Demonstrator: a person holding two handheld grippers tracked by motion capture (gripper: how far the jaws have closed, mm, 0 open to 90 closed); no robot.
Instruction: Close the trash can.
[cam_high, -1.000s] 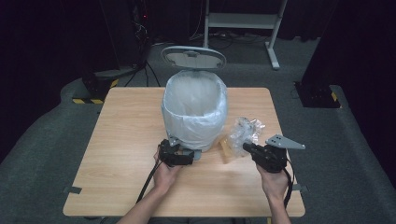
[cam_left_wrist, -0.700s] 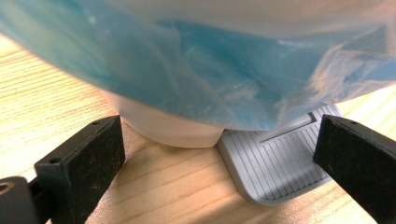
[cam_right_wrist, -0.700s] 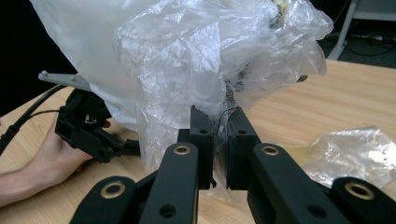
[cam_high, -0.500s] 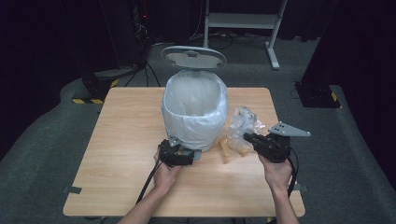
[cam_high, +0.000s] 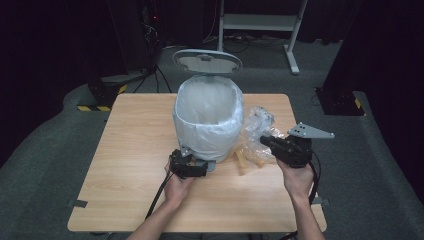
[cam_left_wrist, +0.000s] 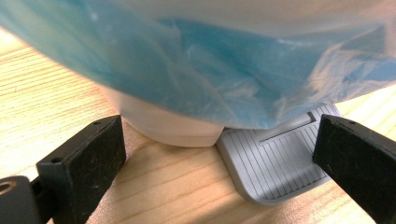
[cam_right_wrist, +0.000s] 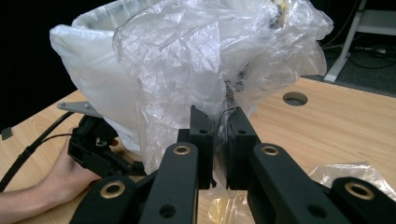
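A pedal bin (cam_high: 207, 117) lined with a white bag stands mid-table, its lid (cam_high: 207, 62) tipped up. My left gripper (cam_high: 195, 161) sits low at the bin's foot. In the left gripper view it (cam_left_wrist: 219, 140) is open, its jaws wide apart on either side of the bin base (cam_left_wrist: 173, 126) and the grey ribbed pedal (cam_left_wrist: 275, 163). My right gripper (cam_high: 263, 141) hangs above the table just right of the bin, shut on a crumpled clear plastic bag (cam_high: 257, 122). In the right gripper view the bag (cam_right_wrist: 205, 56) billows up from the pinched jaws (cam_right_wrist: 219, 126).
A yellowish piece of clear wrapping (cam_high: 250, 155) lies on the wooden table (cam_high: 125, 150) under the right gripper. A round cable hole (cam_right_wrist: 295, 98) is in the tabletop beyond. Dark floor, a stand and cables surround the table.
My right gripper has risen with the clear bag, lifting it off the table beside the bin. The left gripper has stayed at the pedal.
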